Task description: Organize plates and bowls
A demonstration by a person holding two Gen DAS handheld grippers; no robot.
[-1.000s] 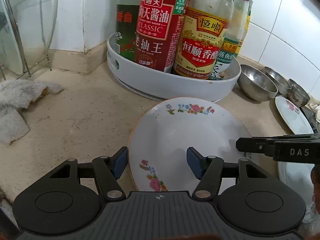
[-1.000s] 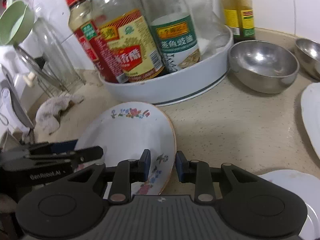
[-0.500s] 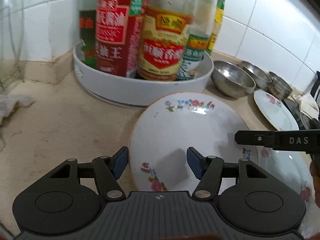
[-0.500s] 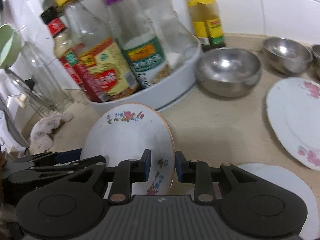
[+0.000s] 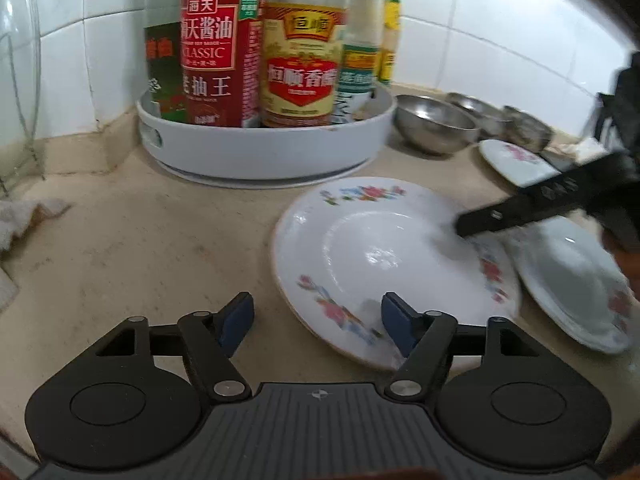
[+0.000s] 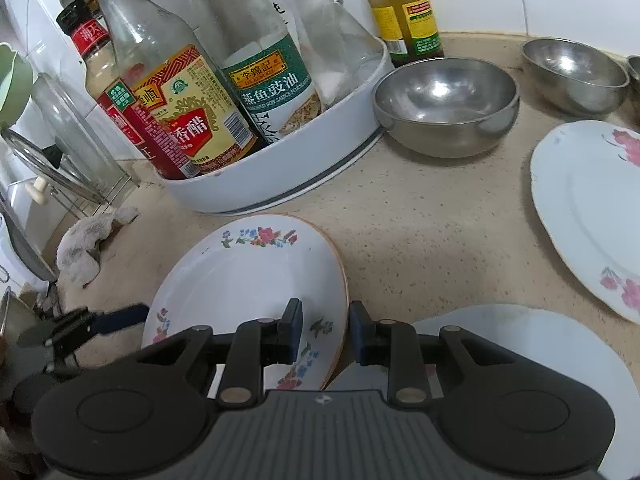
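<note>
A white plate with a flower rim [image 5: 384, 256] is tilted over the counter. My right gripper [image 6: 326, 334] is shut on its rim [image 6: 340, 300]; in the left wrist view that gripper shows as a blurred black finger [image 5: 540, 200] reaching onto the plate's right side. My left gripper [image 5: 318, 324] has its jaws opening. The plate's near rim lies between the pads, and neither pad presses on it. One of its fingers [image 6: 120, 317] shows left of the plate. A second flowered plate [image 5: 576, 280] lies just right of the held one, partly under its edge.
A white turntable tray [image 5: 272, 152] of sauce bottles stands behind the plate. Steel bowls [image 6: 444, 104] [image 6: 576, 72] sit along the wall to the right, with another flowered plate [image 6: 592, 208] before them. A cloth [image 6: 88, 248] and a glass lid rack [image 5: 16, 80] are at the left.
My left jaws have widened and slid left off the plate. The plate, still in the right gripper, now sits right of the left view's centre, nearer the other plate.
</note>
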